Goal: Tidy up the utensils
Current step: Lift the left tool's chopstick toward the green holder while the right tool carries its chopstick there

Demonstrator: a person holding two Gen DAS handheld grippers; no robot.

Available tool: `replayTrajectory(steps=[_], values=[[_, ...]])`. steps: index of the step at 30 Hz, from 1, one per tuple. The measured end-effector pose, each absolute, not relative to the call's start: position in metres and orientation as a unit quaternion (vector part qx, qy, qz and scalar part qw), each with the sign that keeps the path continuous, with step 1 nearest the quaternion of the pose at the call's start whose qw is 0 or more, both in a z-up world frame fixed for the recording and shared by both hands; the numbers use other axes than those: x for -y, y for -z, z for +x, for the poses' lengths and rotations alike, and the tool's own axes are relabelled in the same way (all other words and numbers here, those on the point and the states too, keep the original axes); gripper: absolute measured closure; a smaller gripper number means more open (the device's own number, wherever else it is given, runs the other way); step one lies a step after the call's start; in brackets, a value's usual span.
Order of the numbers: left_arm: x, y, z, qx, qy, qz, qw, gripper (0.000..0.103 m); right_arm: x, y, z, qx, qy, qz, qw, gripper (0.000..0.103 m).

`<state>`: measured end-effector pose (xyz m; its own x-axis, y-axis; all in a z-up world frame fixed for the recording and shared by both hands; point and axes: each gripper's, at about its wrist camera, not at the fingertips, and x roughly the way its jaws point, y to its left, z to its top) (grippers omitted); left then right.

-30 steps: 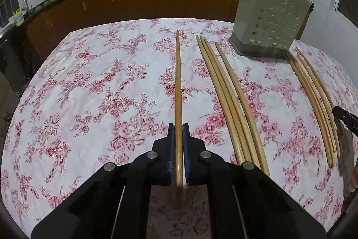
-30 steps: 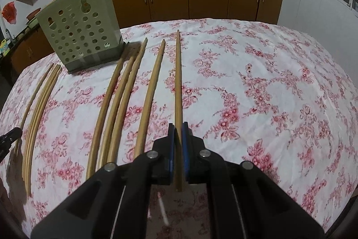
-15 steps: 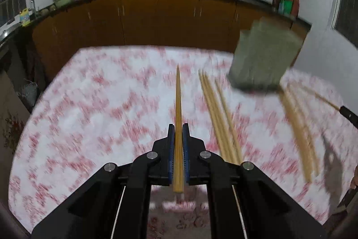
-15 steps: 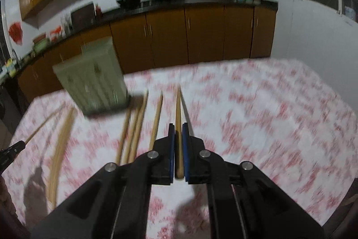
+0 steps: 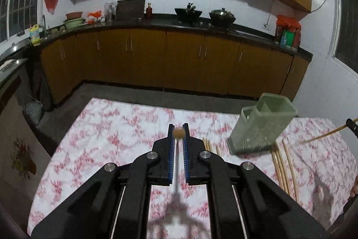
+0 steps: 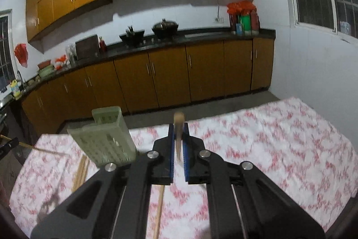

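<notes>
Chopstick (image 5: 178,133): pale wood, matt, smooth. Left claw (image 5: 178,138): black matt plastic, ribbed blue pads, bright metal pins. Right claw (image 6: 179,138): same build, gripping a like wooden chopstick (image 6: 178,127). Utensil holder (image 5: 261,127): pale green plastic, perforated, dull sheen. Worktop (image 5: 111,127): white cloth, red floral print, matt. Kitchen cabinets (image 5: 167,55): glossy brown wood.

The green holder (image 5: 261,124) stands on the table (image 5: 107,127) and is the one tall thing in the way. Loose chopsticks (image 5: 283,166) lie flat close beside it on both sides. The table's left part in the left view and its right part (image 6: 279,140) in the right view are bare cloth with lots of room to pass
</notes>
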<state>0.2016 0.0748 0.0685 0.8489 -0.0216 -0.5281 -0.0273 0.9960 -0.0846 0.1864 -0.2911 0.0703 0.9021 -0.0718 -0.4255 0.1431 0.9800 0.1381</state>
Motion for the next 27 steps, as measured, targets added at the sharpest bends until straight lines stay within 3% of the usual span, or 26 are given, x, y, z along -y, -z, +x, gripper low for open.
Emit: replayTrajectory(steps=[10,16,20,27], values=[[-0.043,-0.161,0.206,-0.164,0.025,-0.032,0.986,0.096,0.274,-0.180,0.190,-0.084,-0.012,0.106,0.991,0.095],[-0.012,-0.195,0.214,-0.107,0.050,-0.059,0.991,0.096,0.248,-0.203,0.202,-0.045,-0.047,0.099,0.993,0.095],[0.008,-0.184,0.225,-0.103,0.074,-0.075,0.989,0.096,0.236,-0.190,0.226,-0.067,-0.058,0.098,0.991,0.095],[0.020,-0.128,0.255,-0.171,0.095,-0.087,0.977,0.096,0.229,-0.142,0.258,-0.129,-0.050,0.098,0.985,0.095]])
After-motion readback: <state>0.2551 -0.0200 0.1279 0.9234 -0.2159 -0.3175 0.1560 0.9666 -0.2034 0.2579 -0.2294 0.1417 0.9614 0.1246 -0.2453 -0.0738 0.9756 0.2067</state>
